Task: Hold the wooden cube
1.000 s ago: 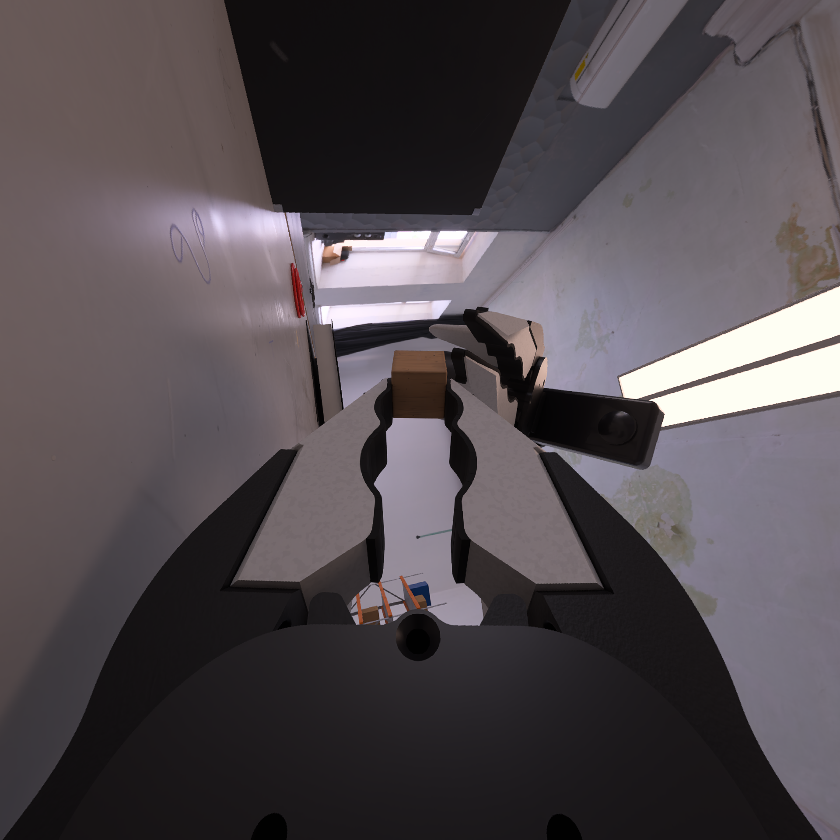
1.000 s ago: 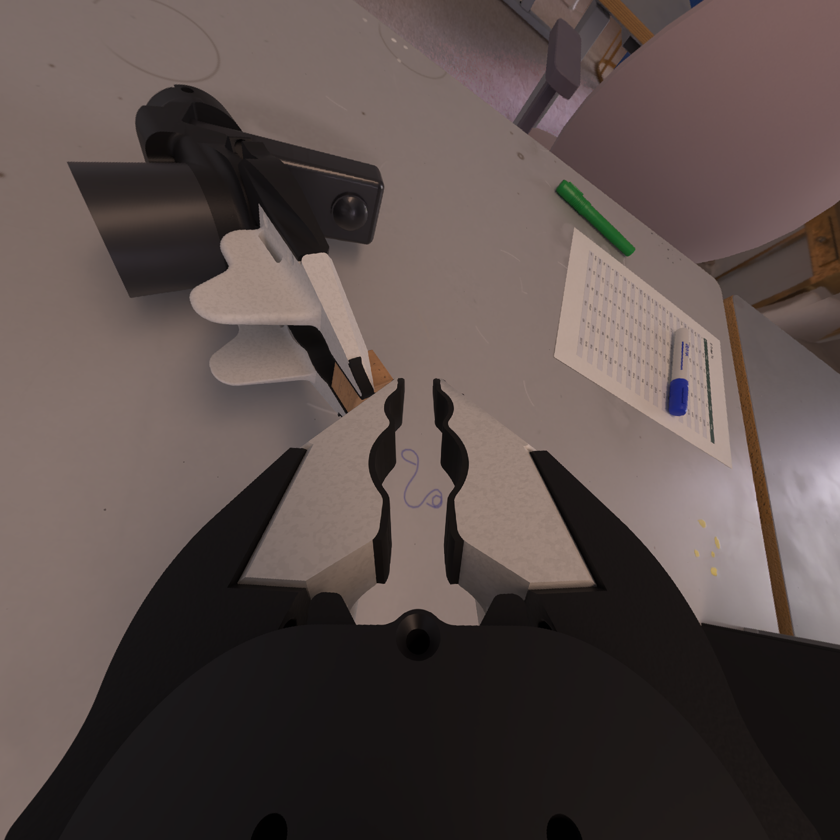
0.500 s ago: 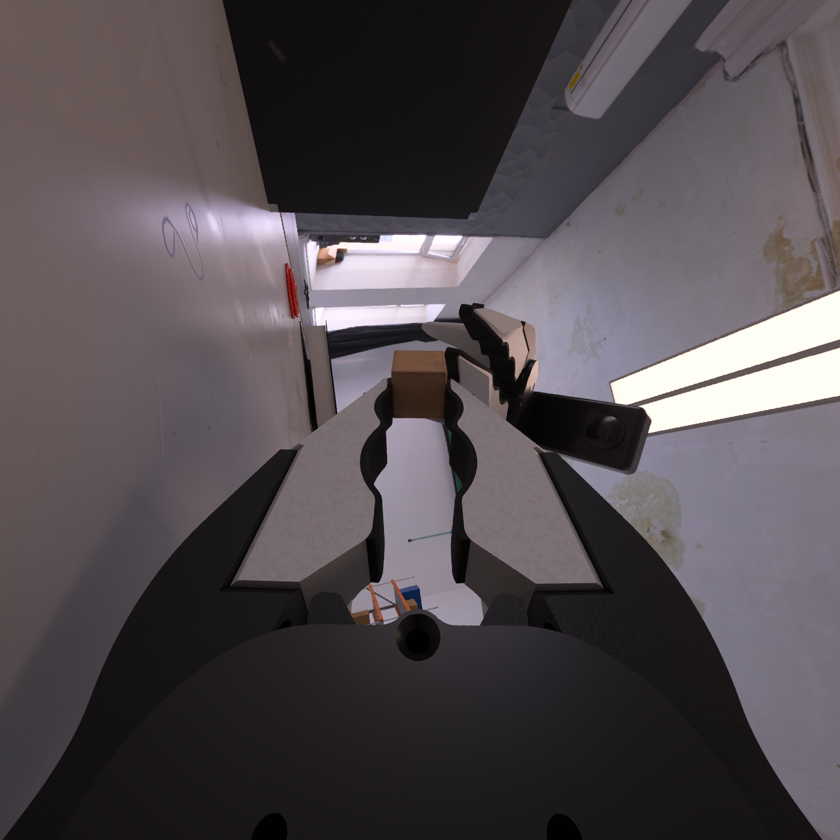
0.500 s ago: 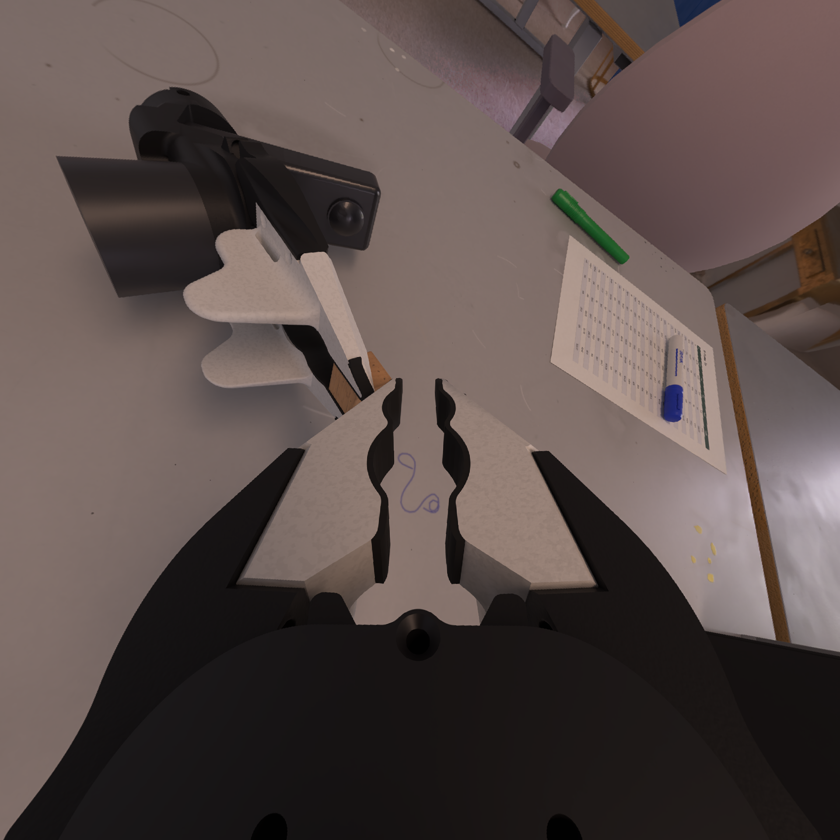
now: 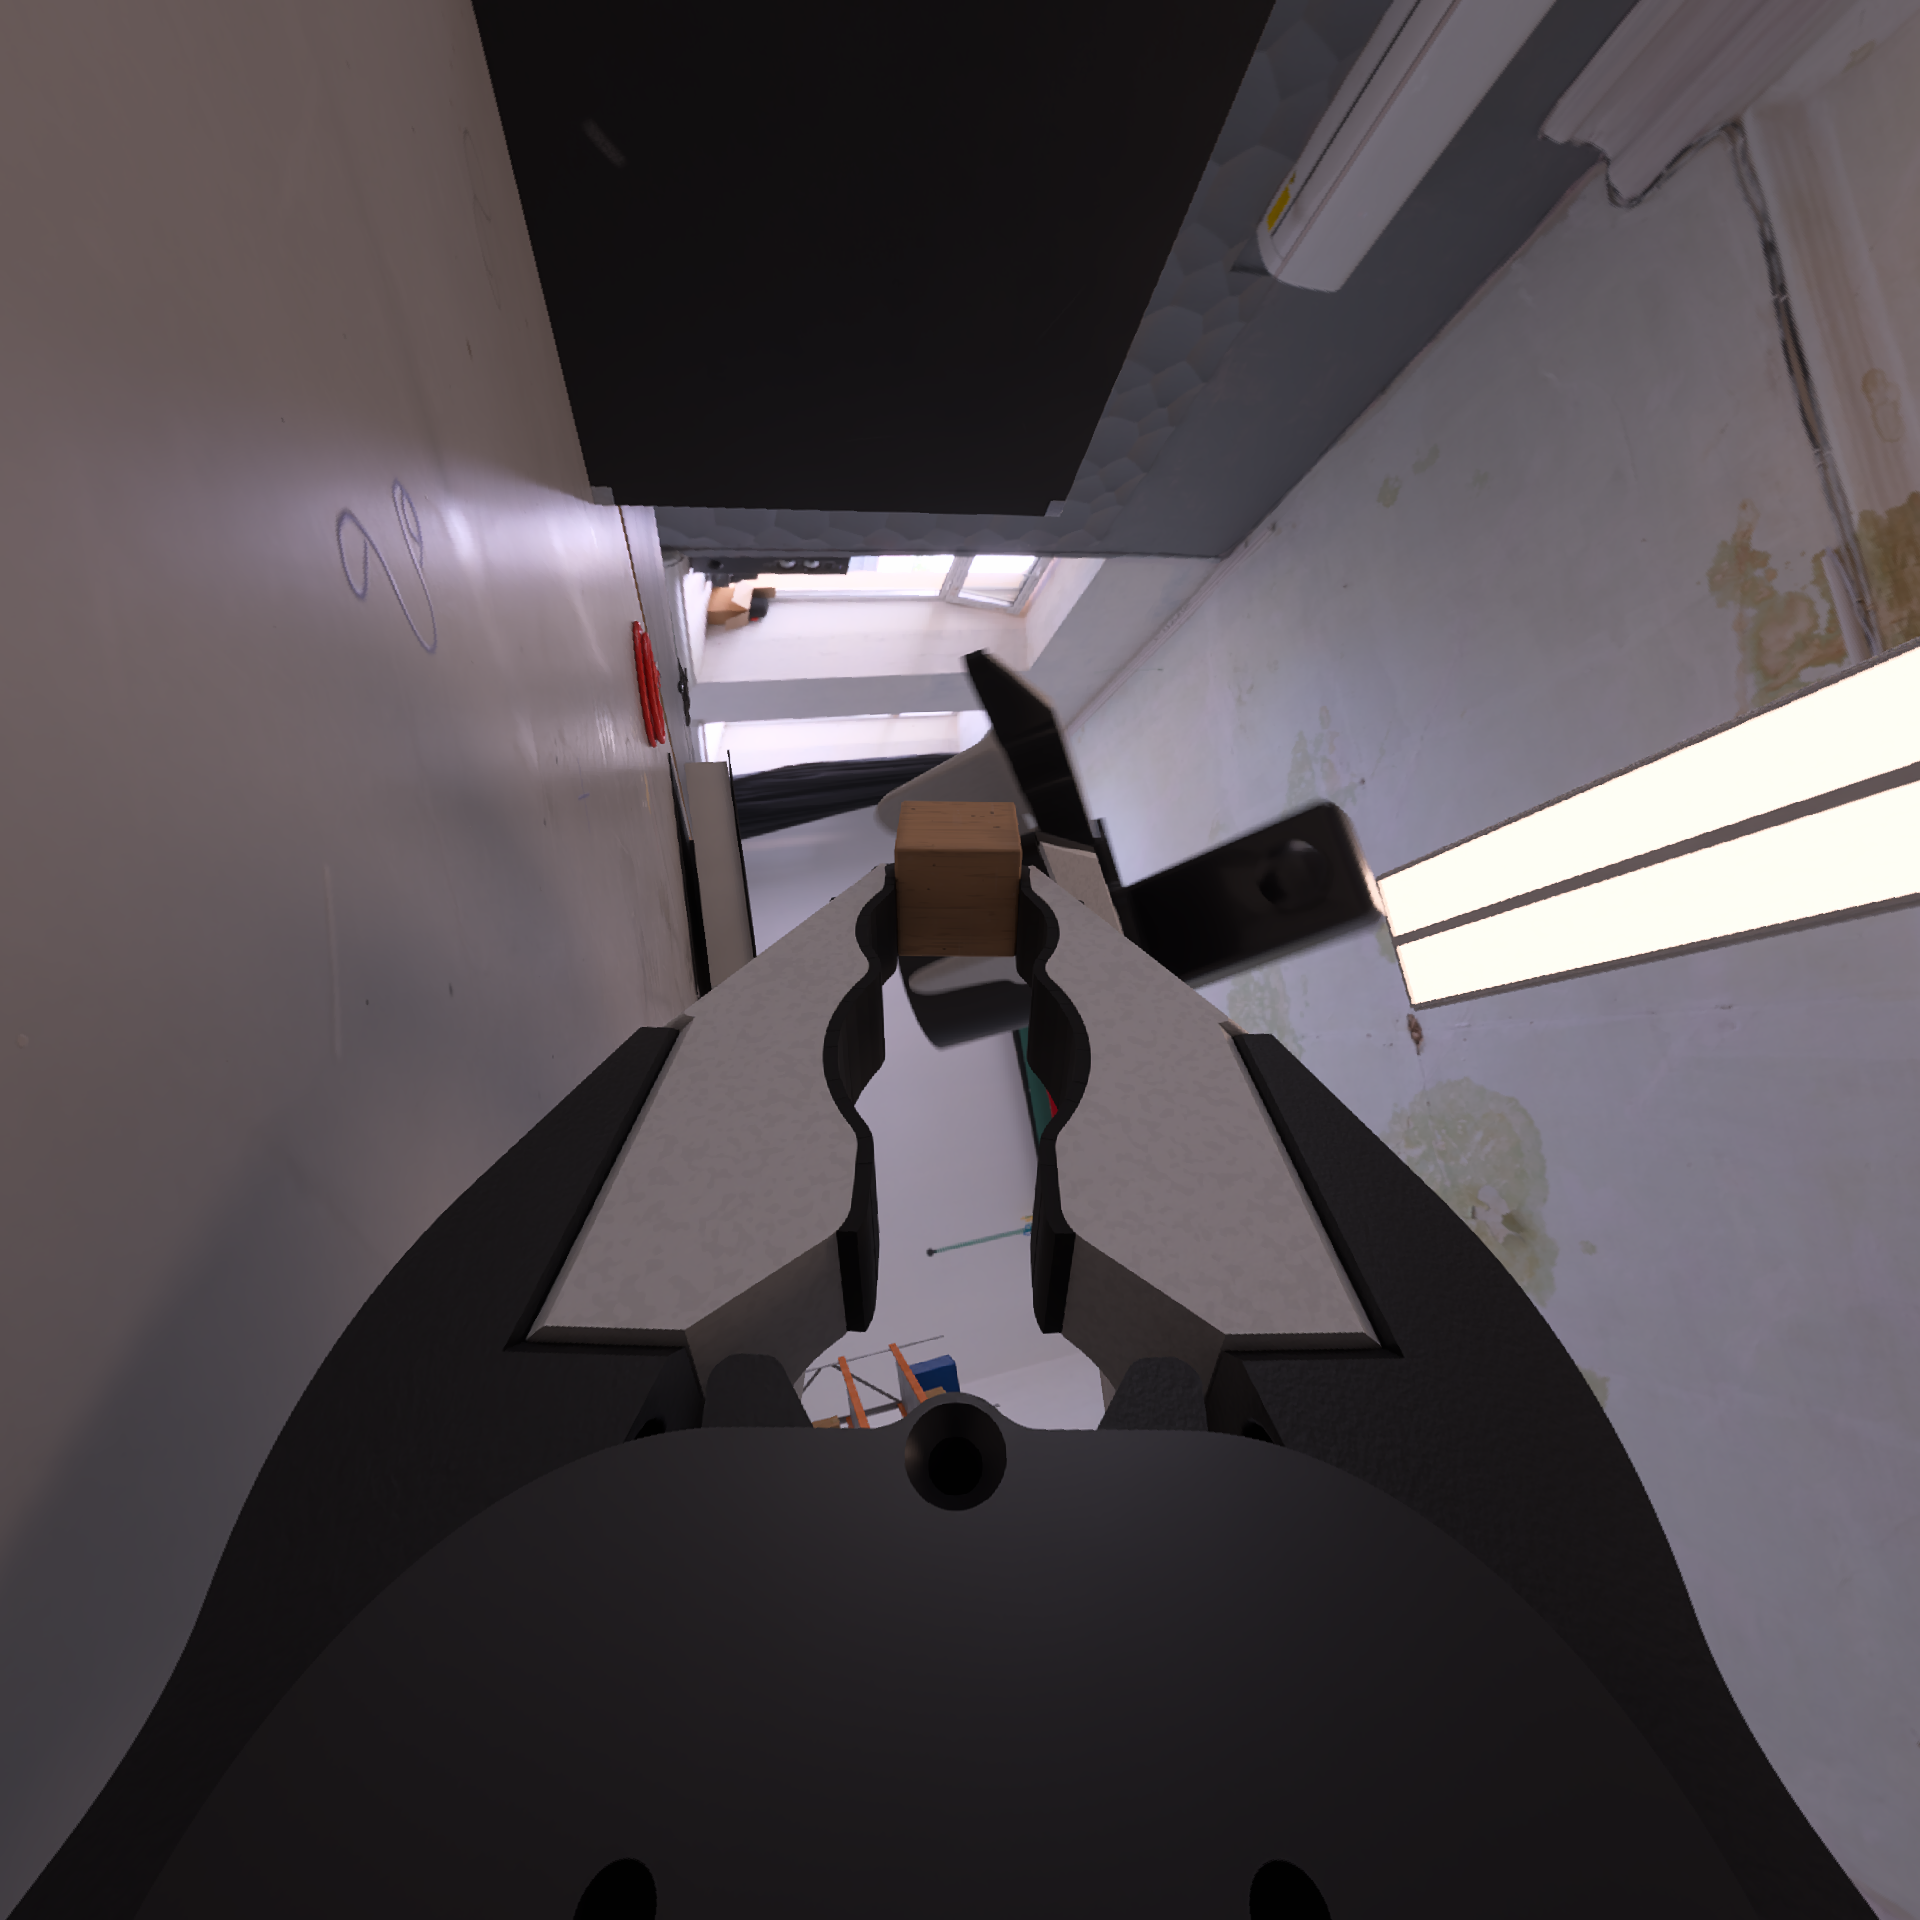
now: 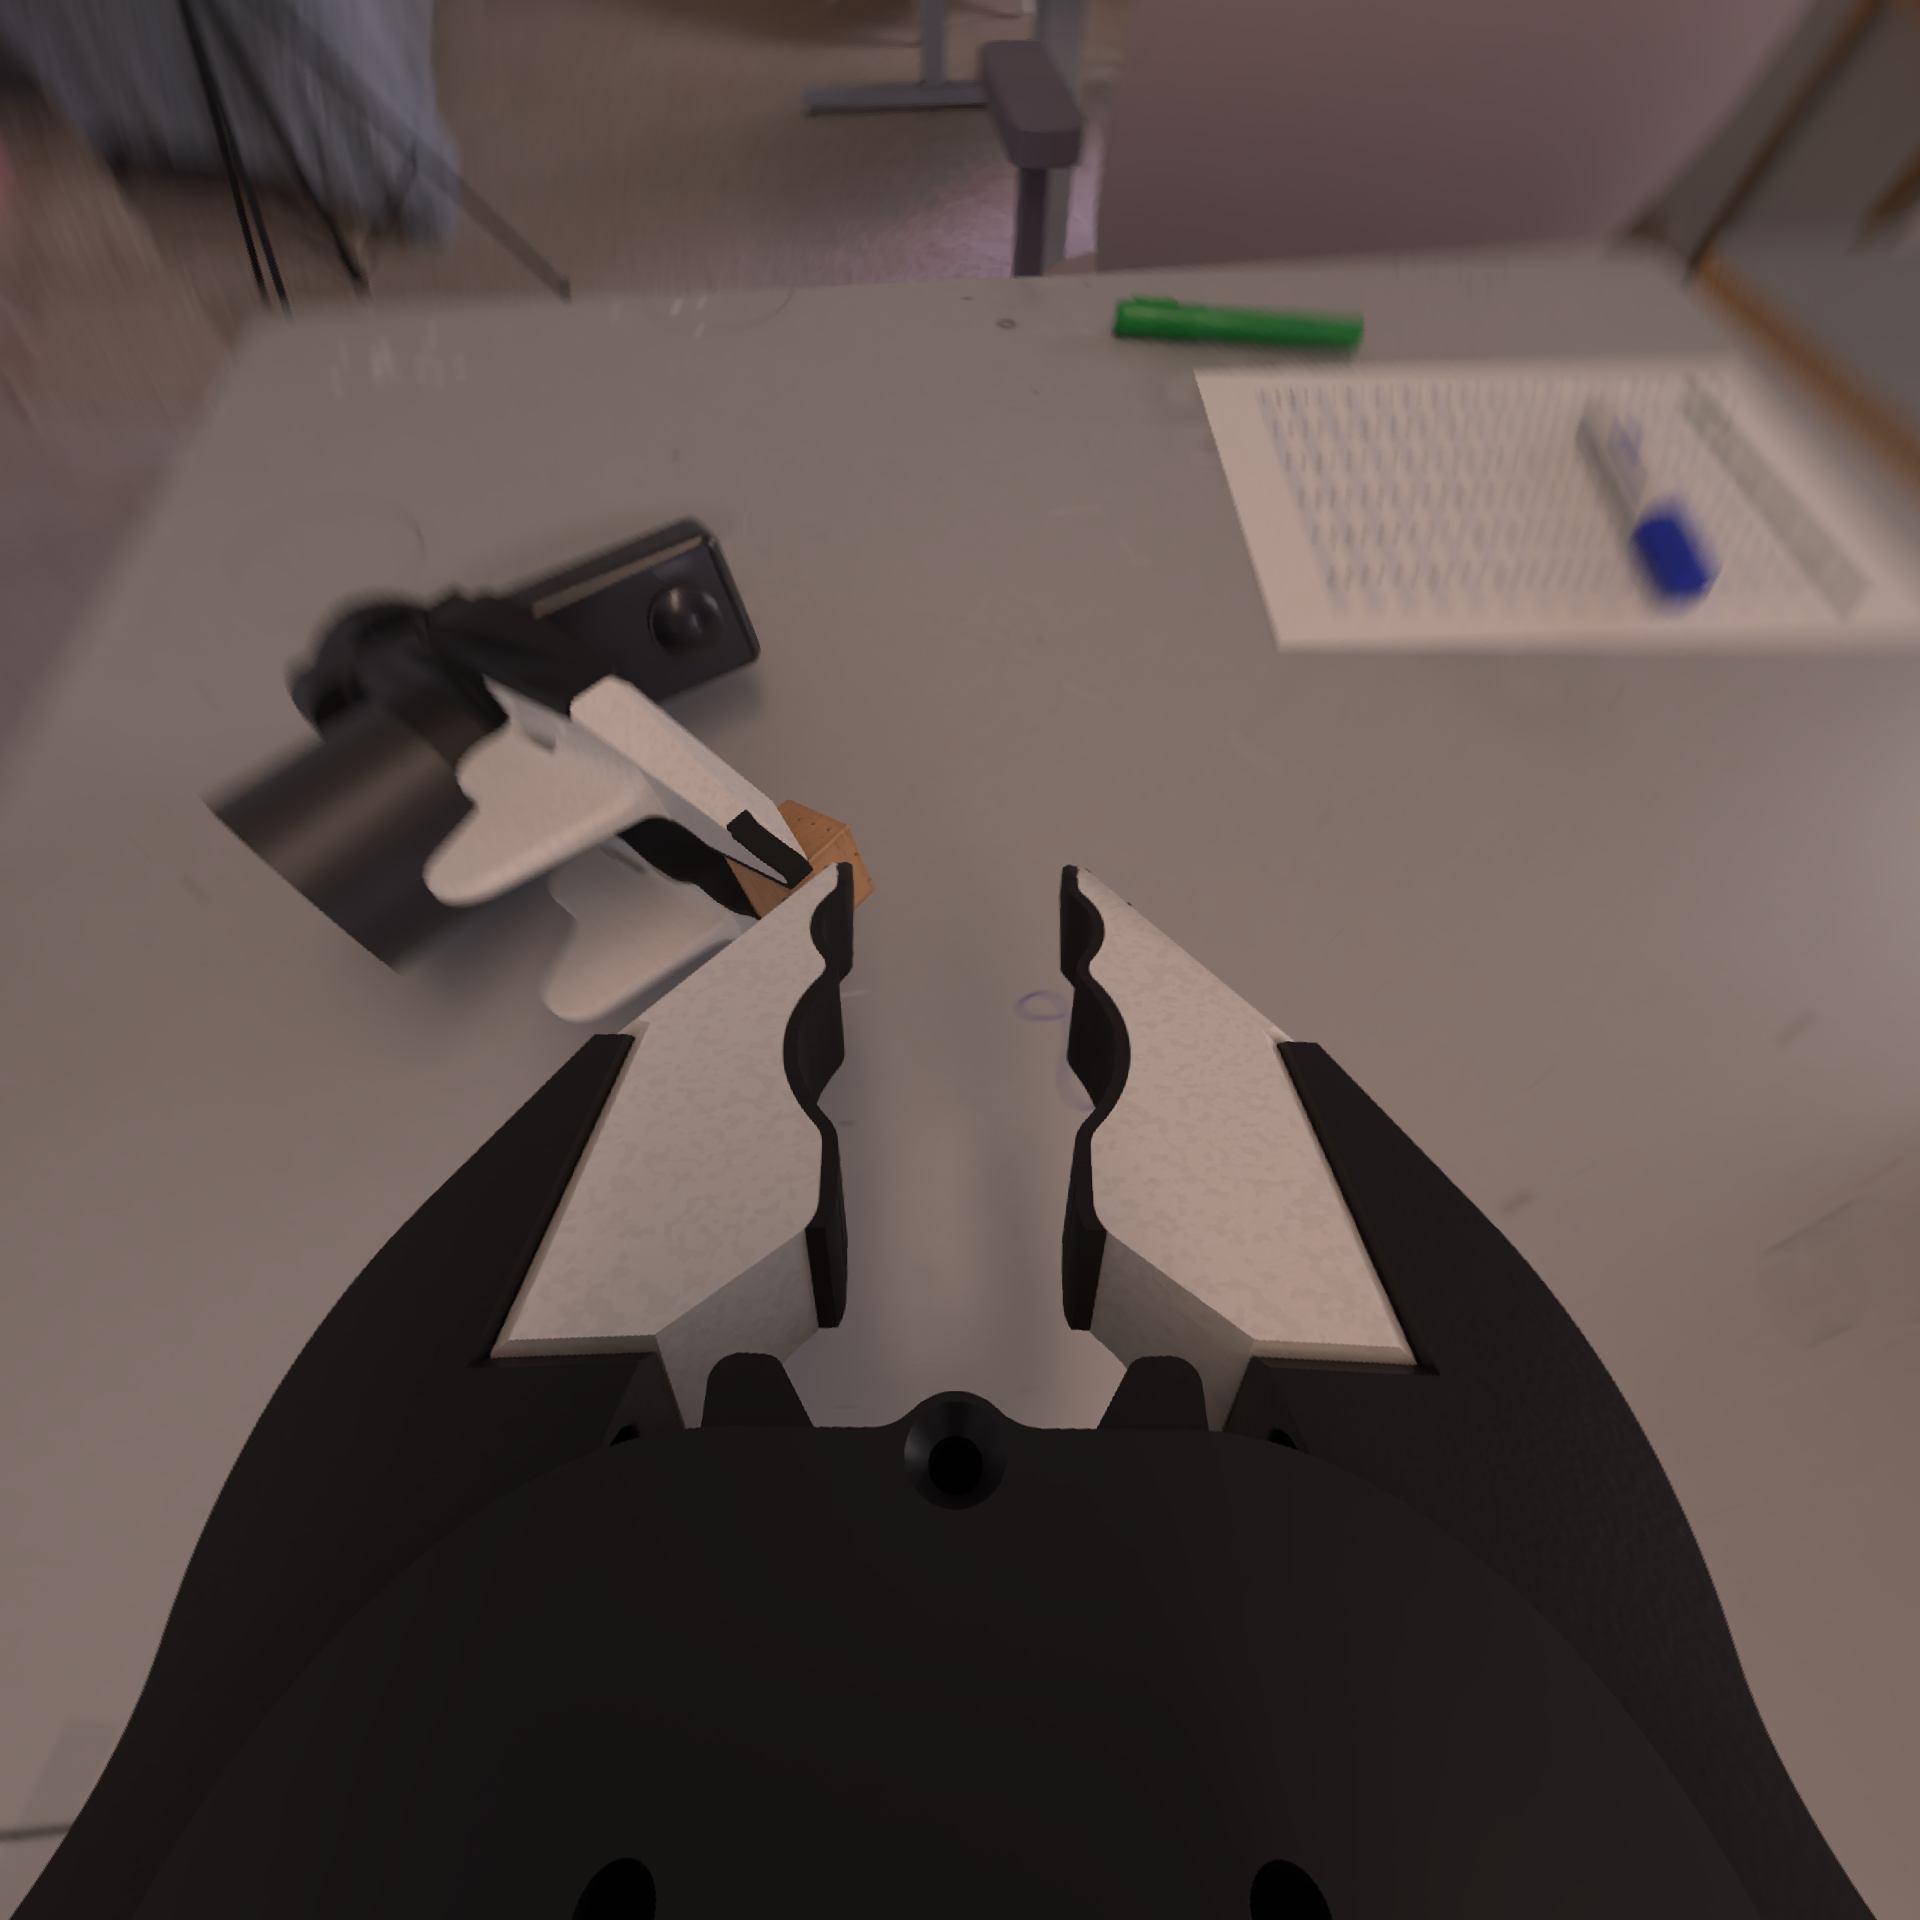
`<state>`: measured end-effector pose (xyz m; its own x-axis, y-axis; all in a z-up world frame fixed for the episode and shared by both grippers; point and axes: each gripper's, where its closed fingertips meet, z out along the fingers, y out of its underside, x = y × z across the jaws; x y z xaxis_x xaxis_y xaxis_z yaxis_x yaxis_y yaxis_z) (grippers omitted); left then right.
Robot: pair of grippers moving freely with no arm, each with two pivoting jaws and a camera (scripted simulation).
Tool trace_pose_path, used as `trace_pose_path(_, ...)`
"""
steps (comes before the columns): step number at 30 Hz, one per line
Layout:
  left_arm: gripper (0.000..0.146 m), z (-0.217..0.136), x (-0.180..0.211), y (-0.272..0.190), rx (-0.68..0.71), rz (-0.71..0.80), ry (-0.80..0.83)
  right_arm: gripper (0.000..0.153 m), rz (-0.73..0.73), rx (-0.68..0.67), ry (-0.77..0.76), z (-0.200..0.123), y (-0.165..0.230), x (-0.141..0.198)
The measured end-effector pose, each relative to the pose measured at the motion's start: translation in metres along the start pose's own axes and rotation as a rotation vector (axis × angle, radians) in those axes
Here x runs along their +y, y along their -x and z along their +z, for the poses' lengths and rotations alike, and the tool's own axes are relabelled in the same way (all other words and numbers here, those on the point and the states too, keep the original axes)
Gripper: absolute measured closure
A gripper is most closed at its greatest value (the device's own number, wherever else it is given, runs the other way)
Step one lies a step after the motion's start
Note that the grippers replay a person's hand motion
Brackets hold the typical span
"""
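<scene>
left gripper (image 5: 956,894): clamped on small light-brown wooden cube (image 5: 956,878) | right gripper (image 6: 956,883): fingers apart, empty, above grey table (image 6: 1039,644)

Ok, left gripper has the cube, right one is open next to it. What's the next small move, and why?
Probably back the right gripper slightly away and keep the left gripper shut. The wooden cube sits squarely between the left fingertips, above the table, while the open right gripper is empty and crowds it.

Grey table (image 6: 1039,644), green marker (image 6: 1236,320), printed sheet (image 6: 1455,520)
</scene>
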<state>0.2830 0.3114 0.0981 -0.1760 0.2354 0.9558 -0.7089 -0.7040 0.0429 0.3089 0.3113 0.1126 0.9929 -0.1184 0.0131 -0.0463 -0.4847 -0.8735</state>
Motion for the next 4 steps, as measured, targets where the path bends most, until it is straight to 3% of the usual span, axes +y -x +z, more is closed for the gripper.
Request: trace_pose_path(4, 0.125, 0.0008, 0.002, 0.0, 0.001, 0.008, 0.002, 0.101, 0.587, -0.093, -0.071, -0.0031, 0.0051, 0.0095)
